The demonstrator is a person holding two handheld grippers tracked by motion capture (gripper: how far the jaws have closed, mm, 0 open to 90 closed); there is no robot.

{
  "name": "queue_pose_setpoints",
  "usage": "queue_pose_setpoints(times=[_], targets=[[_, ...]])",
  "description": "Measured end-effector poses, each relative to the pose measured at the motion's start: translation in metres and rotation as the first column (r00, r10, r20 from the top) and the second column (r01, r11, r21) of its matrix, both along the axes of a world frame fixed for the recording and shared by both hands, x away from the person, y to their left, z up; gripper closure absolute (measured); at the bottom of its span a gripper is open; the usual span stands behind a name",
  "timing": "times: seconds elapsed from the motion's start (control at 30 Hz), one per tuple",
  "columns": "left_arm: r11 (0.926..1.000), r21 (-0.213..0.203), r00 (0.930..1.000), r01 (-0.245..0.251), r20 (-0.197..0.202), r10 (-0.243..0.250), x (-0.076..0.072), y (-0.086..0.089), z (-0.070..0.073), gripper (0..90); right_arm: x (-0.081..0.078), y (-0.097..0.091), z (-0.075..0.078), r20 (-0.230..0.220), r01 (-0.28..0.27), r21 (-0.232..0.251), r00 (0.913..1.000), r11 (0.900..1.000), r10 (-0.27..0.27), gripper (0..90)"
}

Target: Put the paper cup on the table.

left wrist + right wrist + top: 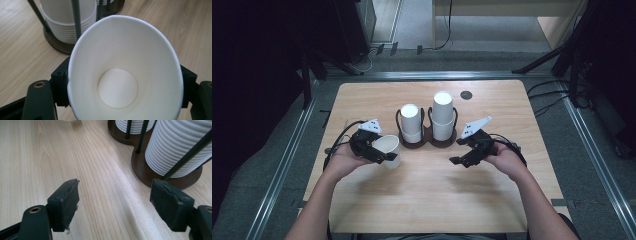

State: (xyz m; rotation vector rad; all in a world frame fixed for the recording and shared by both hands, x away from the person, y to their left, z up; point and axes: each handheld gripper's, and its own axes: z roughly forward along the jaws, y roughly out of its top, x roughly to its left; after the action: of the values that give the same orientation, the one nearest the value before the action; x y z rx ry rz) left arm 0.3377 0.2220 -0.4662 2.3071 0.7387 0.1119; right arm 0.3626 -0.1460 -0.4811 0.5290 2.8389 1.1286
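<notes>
My left gripper (pixel 382 152) is shut on a white paper cup (pixel 388 149), left of the cup holder. In the left gripper view the cup (pixel 125 72) lies between the two black pads with its mouth toward the camera, and the rim is squeezed a little oval. My right gripper (pixel 460 161) hovers over bare wood right of the holder. Its pads (pixel 66 202) stand wide apart with nothing between them. A dark two-post cup holder (pixel 426 141) at table centre carries two stacks of upside-down white cups (pixel 411 122), the right stack (pixel 443 115) taller.
The wooden table (pixel 432 195) has a small dark round hole (pixel 466 95) near its far edge. Metal rails run along the floor at both sides. Dark stands and cables sit beyond the far edge.
</notes>
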Motion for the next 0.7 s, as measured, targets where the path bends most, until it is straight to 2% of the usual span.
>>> queue_pose_setpoints(times=[0.27,0.5,0.7], targets=[[0.9994,-0.005,0.9995,-0.033,-0.002,0.033,0.005,0.012,-0.001,23.9,0.001,0.000,-0.002,0.001,-0.003,-0.015,1.0000,0.9999,0.003,23.3],[0.9983,0.009,0.9983,-0.057,-0.011,0.057,0.008,0.022,-0.004,23.8,0.002,0.001,-0.003,-0.015,-0.003,-0.007,0.9999,1.0000,0.003,23.4],[0.9956,0.017,0.9956,-0.093,-0.012,0.093,0.010,0.034,-0.005,23.8,0.002,0.001,-0.004,-0.010,-0.007,-0.020,0.9999,0.9998,0.007,23.3]])
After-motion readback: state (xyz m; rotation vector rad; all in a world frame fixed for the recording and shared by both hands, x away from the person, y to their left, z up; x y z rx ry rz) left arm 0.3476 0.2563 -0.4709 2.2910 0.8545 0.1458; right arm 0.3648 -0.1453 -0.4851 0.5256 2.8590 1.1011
